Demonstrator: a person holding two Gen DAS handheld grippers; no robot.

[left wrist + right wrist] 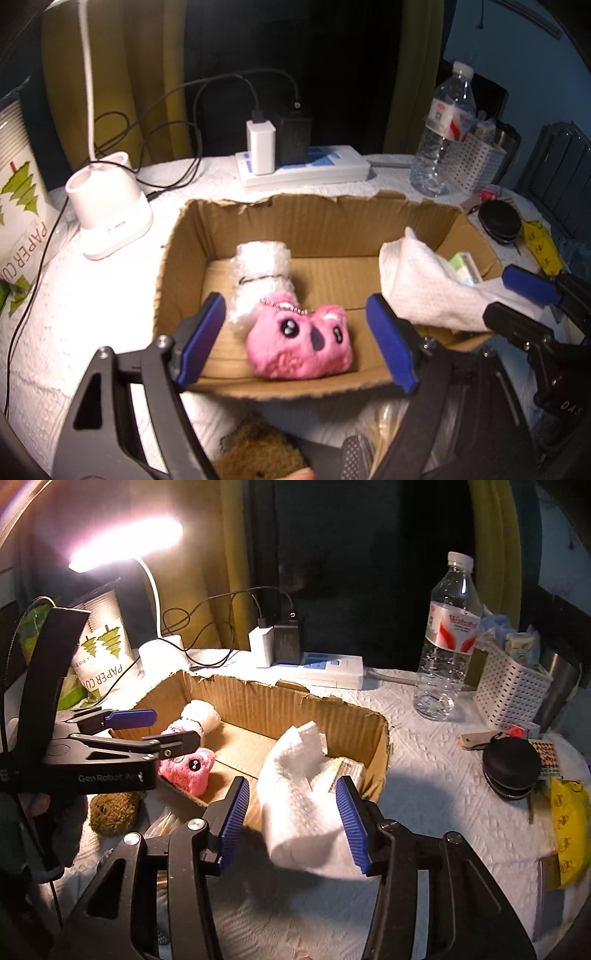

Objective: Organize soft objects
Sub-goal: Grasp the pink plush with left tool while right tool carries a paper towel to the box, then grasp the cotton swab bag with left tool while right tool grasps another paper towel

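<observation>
An open cardboard box (314,218) holds a pink plush toy (301,345) and a white fuzzy roll (260,277) behind it. A white folded cloth (417,284) hangs over the box's right wall. My left gripper (299,343) is open, with its jaws on either side of the pink plush and above the box's near wall. My right gripper (293,823) is open, with its jaws on either side of the white cloth (299,797). In the right wrist view the box (280,705), the pink plush (192,771) and the left gripper (162,727) show. A brown plush (114,812) lies outside the box's near side.
A white lamp base (107,218), a power strip with chargers (303,166), a water bottle (448,638), a white perforated basket (511,690), a black round case (511,771) and a paper cup pack (18,206) stand around the box on a white-covered table (424,760).
</observation>
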